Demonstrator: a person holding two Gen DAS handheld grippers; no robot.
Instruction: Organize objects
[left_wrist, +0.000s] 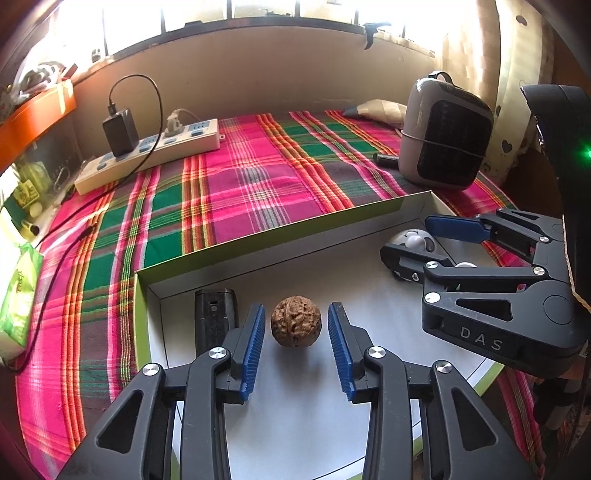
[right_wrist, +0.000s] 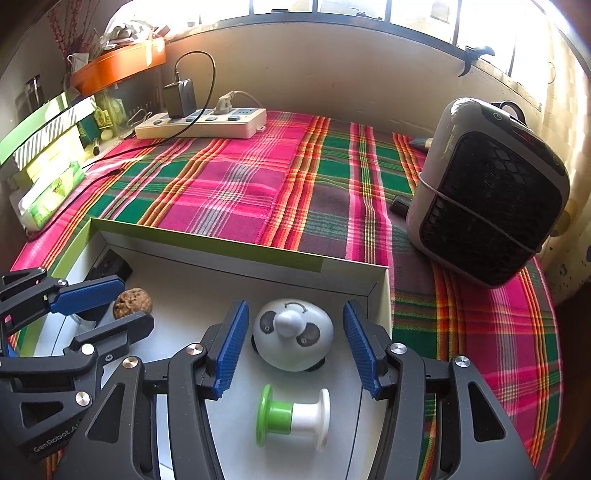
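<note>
1. The left tool (left_wrist: 296, 345) stands released: its blue pads sit on either side of the walnut (left_wrist: 296, 322) with a clear gap on both sides, touching nothing.
2. The walnut rests on the white floor of the shallow box (left_wrist: 280, 229), dead ahead of the left tool and centred between its pads; its seam runs roughly up and down as the left wrist view shows it.
3. A black battery pack (left_wrist: 215, 317) lies just beside the left pad, near the box's left corner, its long side pointing away from the tool.
4. The right tool (right_wrist: 293, 345) is also released, straddling a panda toy (right_wrist: 293, 334) that sits in the same box, near its right wall, with no pad pressing on it.
5. A green and white spool (right_wrist: 293, 417) lies on its side just below the panda toy, its axis running left to right.
6. The left hand is plainly nearer the walnut, the right nearer the panda toy; both things look already placed, so backing straight out would likely clear them.
</note>
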